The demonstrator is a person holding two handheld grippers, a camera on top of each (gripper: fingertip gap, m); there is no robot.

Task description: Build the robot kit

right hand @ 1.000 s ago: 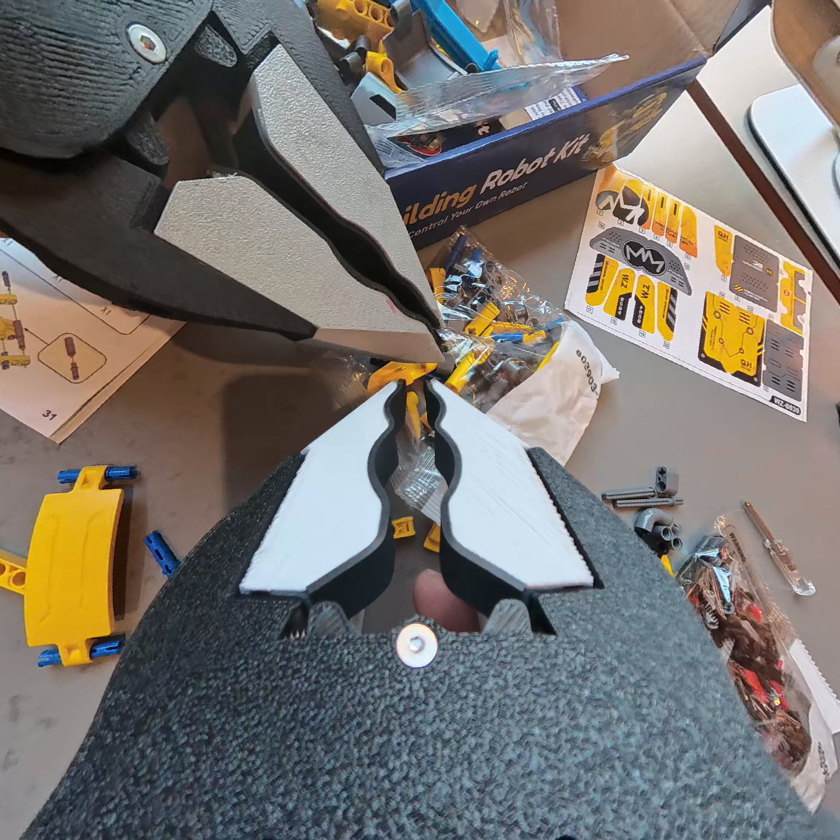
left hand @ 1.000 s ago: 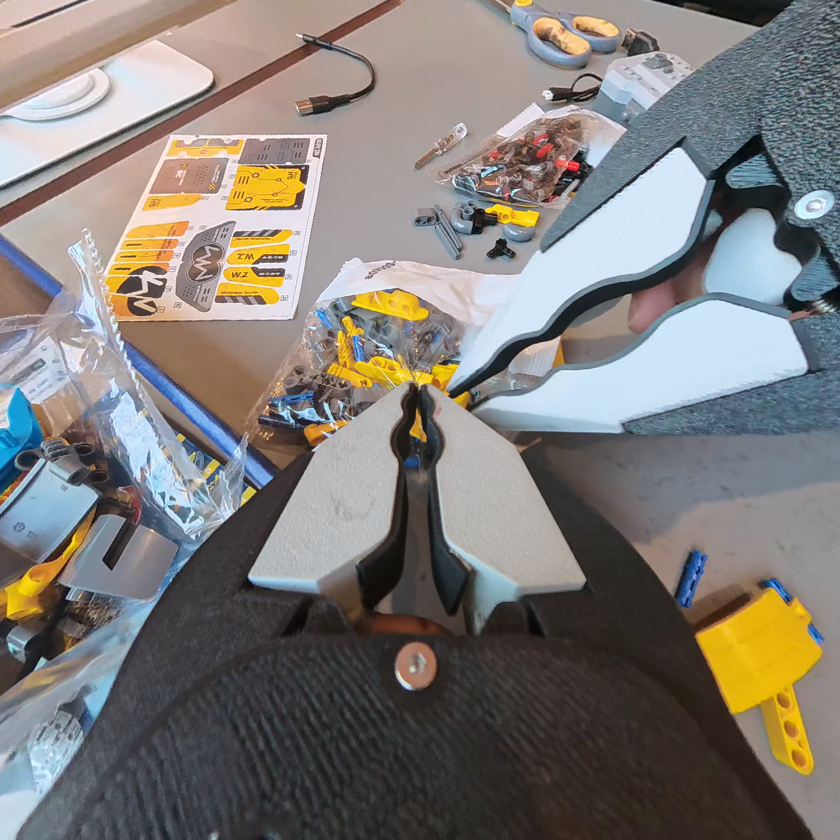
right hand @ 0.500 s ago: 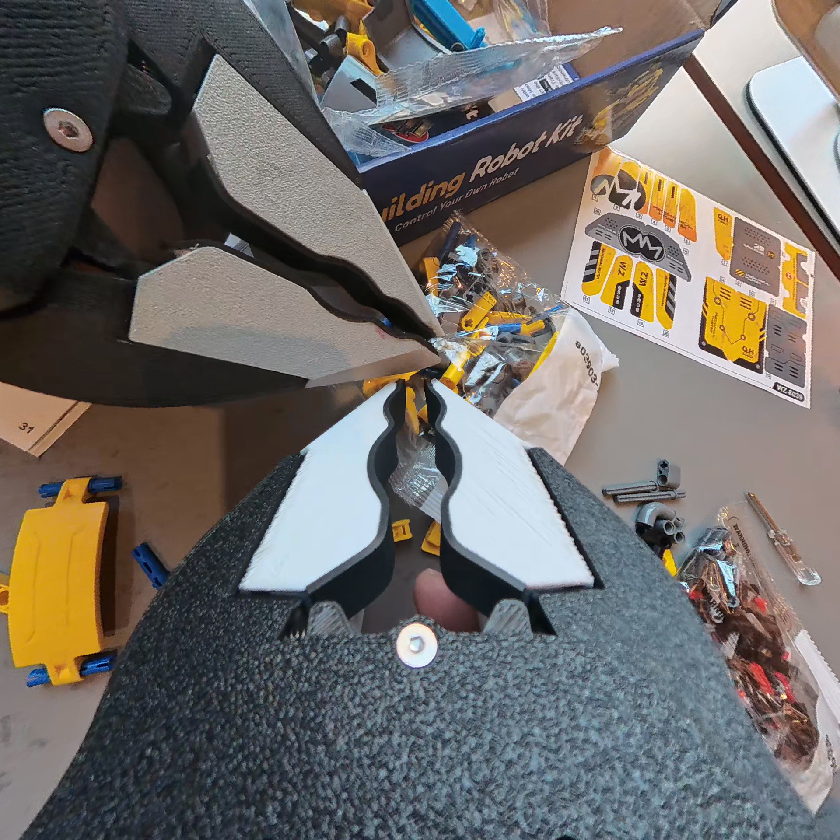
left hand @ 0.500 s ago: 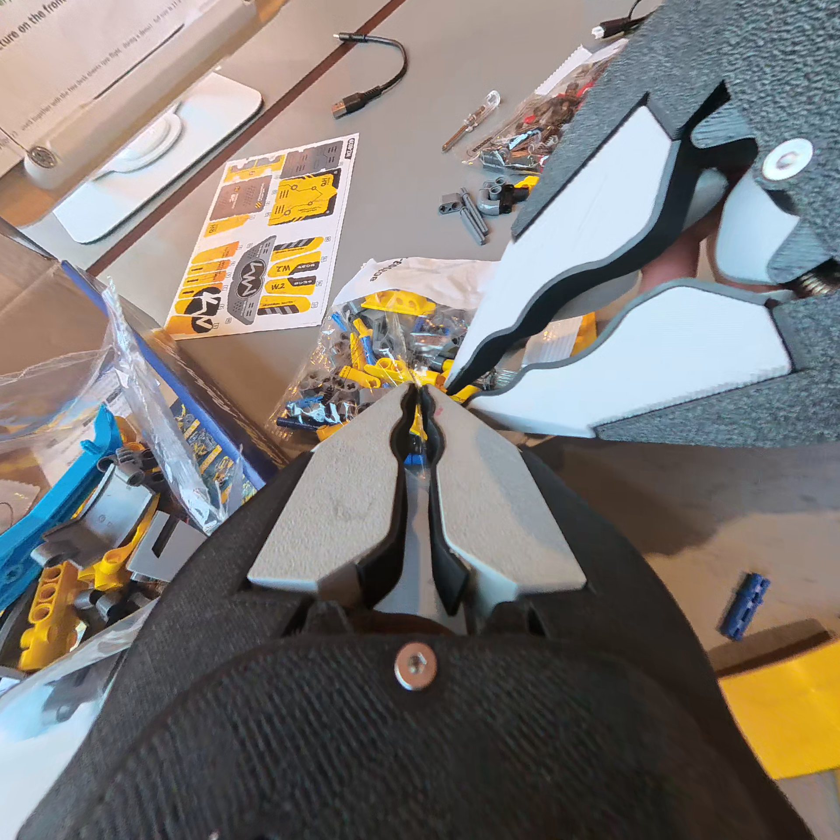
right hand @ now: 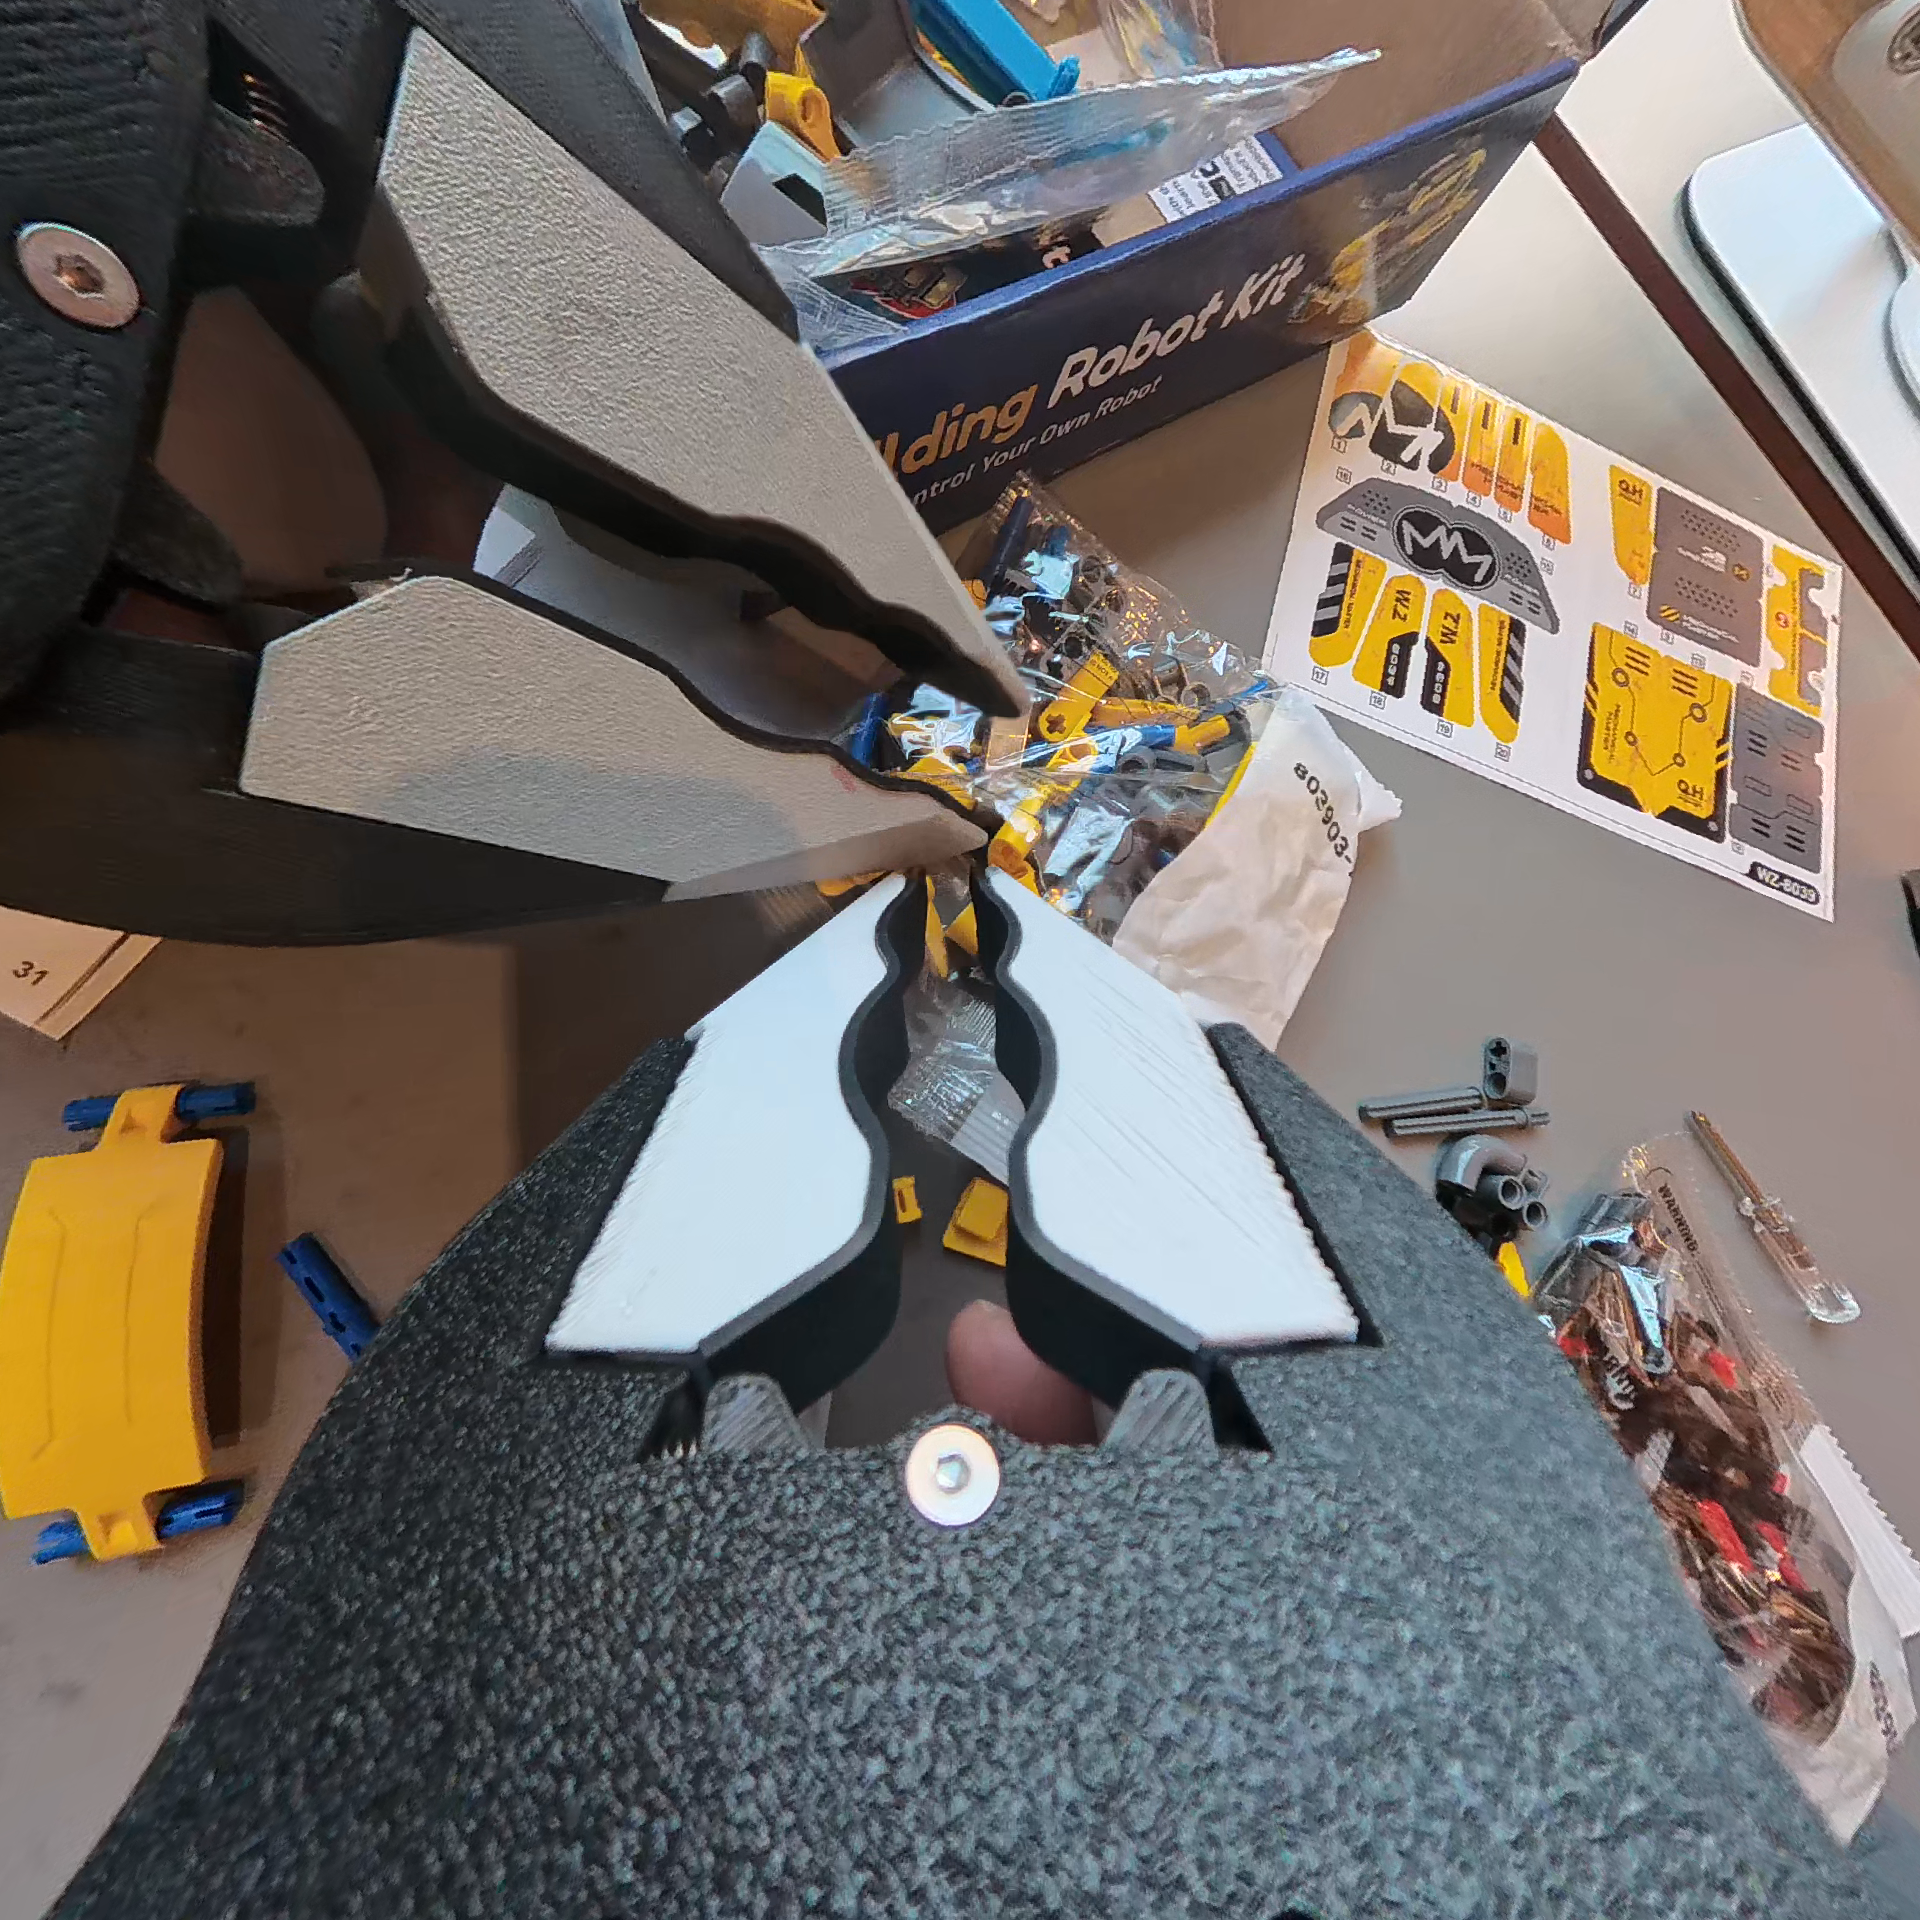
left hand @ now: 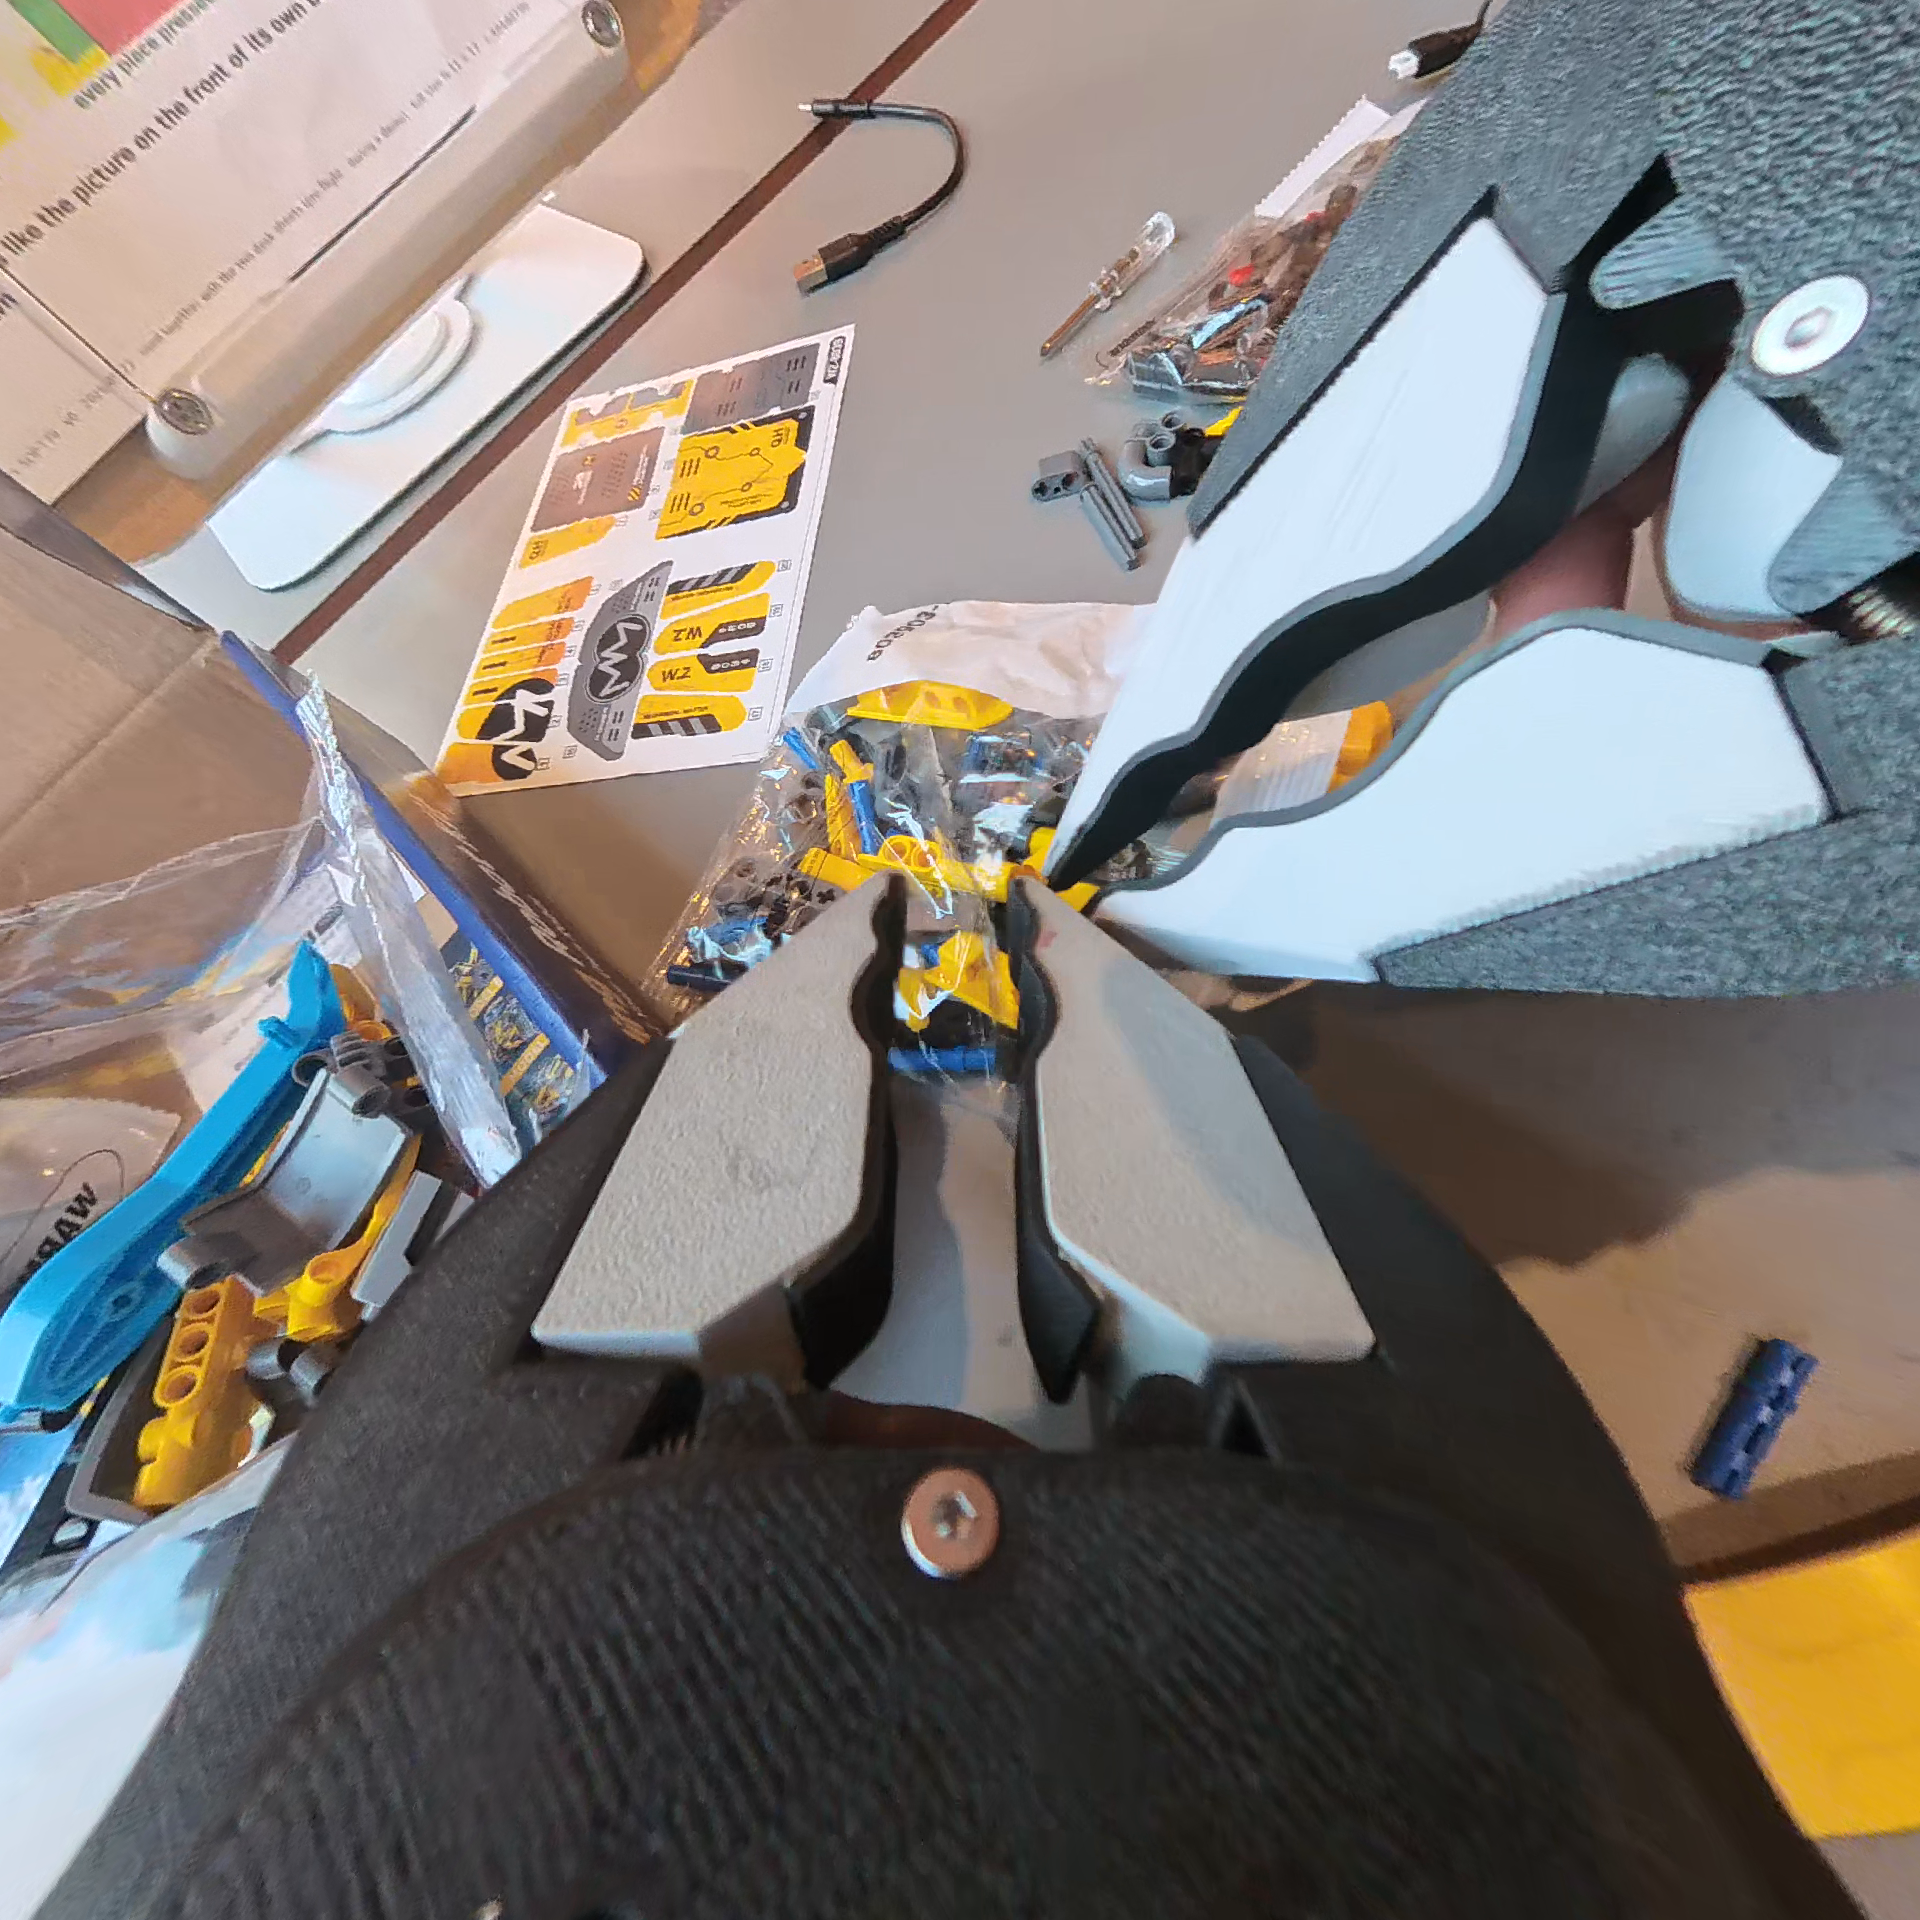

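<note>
Both grippers meet at a clear bag (right hand: 1091, 748) of small yellow and blue parts on the grey worktop (right hand: 1558, 987), beside the box (right hand: 1195, 343). The left gripper (left hand: 951, 894) has its fingers parted around crinkled film. The right gripper (right hand: 948, 883) is pinched on the bag's edge. The bag looks light, floppy and slippery, best held by its seam.

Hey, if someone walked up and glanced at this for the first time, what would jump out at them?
First, the two grippers meeting tip to tip: the grey-fingered left gripper and white-fingered right gripper both at a clear bag of yellow and blue parts mid-table. Next, the yellow sticker sheet beyond the bag, and the open blue kit box of parts behind it.
</note>
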